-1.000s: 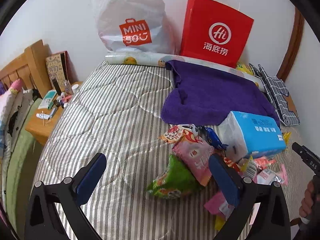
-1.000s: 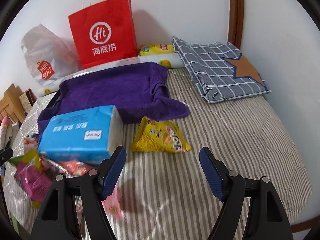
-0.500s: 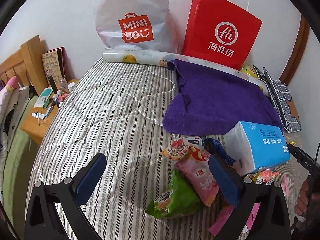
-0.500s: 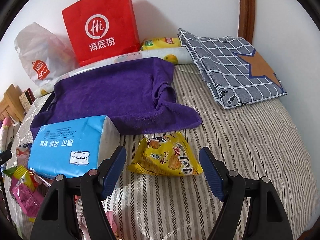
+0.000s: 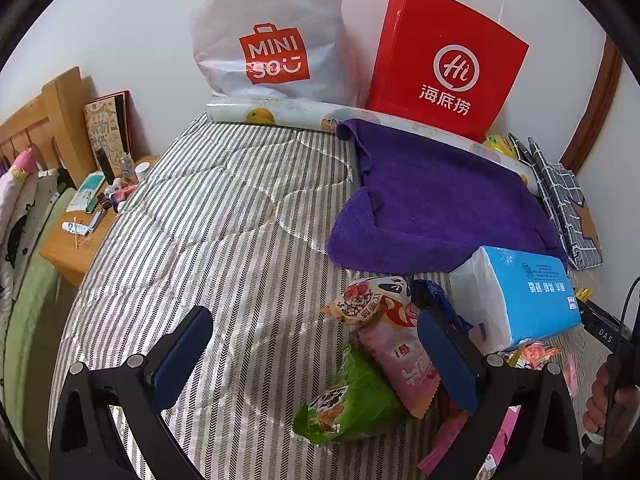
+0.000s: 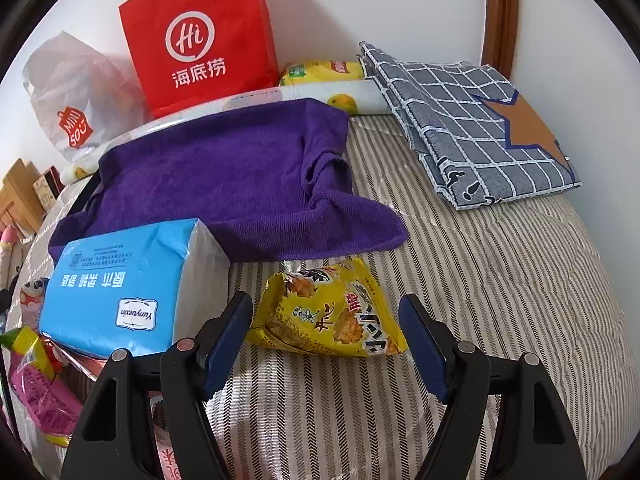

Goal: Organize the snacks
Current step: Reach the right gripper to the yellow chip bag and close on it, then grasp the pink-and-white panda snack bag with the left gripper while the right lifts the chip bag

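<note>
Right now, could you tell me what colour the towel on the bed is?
The towel is solid purple, clearest in the right wrist view.

Behind the red paper bag, only the top of a yellow snack pack shows. The blue tissue pack, left of the right gripper's fingers, covers most of the small wrappers under it, and the pink packet runs off the picture's left edge. In the left wrist view, the right-hand finger hides part of the pink snack bag; the pink wrappers below it are too covered to tell apart. Print on the nightstand's bottles, far left of the fingers, is too small to read.
</note>
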The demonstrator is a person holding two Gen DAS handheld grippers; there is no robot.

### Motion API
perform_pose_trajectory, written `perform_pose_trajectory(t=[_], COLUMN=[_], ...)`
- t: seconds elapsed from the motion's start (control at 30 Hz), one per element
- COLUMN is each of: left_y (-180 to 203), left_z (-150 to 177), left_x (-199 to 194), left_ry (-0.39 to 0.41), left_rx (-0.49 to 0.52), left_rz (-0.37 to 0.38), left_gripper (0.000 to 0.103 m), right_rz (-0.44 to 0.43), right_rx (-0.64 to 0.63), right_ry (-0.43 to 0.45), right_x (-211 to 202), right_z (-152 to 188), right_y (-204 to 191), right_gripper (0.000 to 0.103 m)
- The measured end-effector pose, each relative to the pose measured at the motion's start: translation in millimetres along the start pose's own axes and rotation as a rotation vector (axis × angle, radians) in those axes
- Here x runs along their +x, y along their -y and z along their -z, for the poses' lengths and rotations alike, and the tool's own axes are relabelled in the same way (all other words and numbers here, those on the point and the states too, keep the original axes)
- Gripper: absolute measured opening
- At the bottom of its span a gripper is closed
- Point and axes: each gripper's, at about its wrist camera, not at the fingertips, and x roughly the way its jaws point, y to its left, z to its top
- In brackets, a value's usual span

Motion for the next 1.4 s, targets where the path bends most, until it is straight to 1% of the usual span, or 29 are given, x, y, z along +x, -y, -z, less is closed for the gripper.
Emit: perform_pose_trajectory(t=[0.33, 0.57, 0.67, 0.73, 0.8, 0.83, 0.93, 1.07, 1.17, 1.2, 1.3, 1.4], left_y=[2, -1, -4, -4, -3, -2, 1, 8, 14, 15, 18, 19], left_z=[2, 2, 4, 5, 5, 5, 5, 3, 2, 2, 0, -1], left_x=[4, 4, 5, 5, 6, 6, 8, 14, 23, 26, 35, 41], left_ry=[-0.01, -0.01, -0.017, -0.021, -0.029, -0.031, -0.034, -0.054, -0.086, -0.094, -0.123, -0.149], left_rx=[0.007, 0.007, 0.01, 0.013, 0.013, 0.013, 0.016, 0.027, 0.033, 0.033, 0.019, 0.001], left_rz=[0.001, -0.002, -0.001, 0.005, 0.016, 0.02, 0.033, 0.049, 0.057, 0.06, 0.091, 0.117], left_gripper=[0.102, 0.102, 0.102, 0.102, 0.102, 0.102, 0.102, 0.102, 0.099, 0.097, 0.093, 0.085], right_rz=[-0.021, -0.058, -0.066, -0.055, -0.06, -0.059, -0.06, -0.056, -0.055, -0.055, -0.05, -0.041], right_rx=[0.009, 0.031, 0.039, 0.033, 0.031, 0.03, 0.027, 0.027, 0.029, 0.029, 0.022, 0.018], right_ry=[-0.013, -0.035, -0.034, -0.027, -0.023, -0.02, -0.015, 0.0, 0.015, 0.019, 0.03, 0.039], right_x=[8, 13, 12, 10, 7, 6, 0, -9, -18, -22, -31, -41], right_z=[1, 1, 3, 4, 5, 5, 7, 10, 12, 13, 17, 21], right_y=[2, 6, 8, 8, 9, 9, 11, 12, 13, 13, 14, 16], right_gripper=[0.076, 0.076, 0.07, 0.062, 0.059, 0.055, 0.052, 0.052, 0.051, 0.051, 0.051, 0.051])
